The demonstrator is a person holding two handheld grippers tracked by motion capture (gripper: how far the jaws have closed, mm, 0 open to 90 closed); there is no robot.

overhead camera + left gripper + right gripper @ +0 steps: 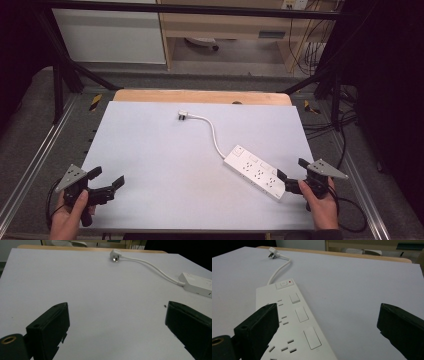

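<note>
Pale worktop (165, 165), white power strip (255, 172) near its right front corner.
Right gripper (292, 172) gapes empty beside the strip; left gripper (107, 177) likewise (front-left corner); a skewed grab could shove it off.

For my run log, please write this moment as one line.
left gripper: open, nothing held | right gripper: open, at power strip end | plug: lying far on table, cord attached

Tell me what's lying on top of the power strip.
Nothing rests on the power strip: its sockets and switches lie bare. The open right gripper hovers at its near end. Its underside, against the table, is hidden.
</note>
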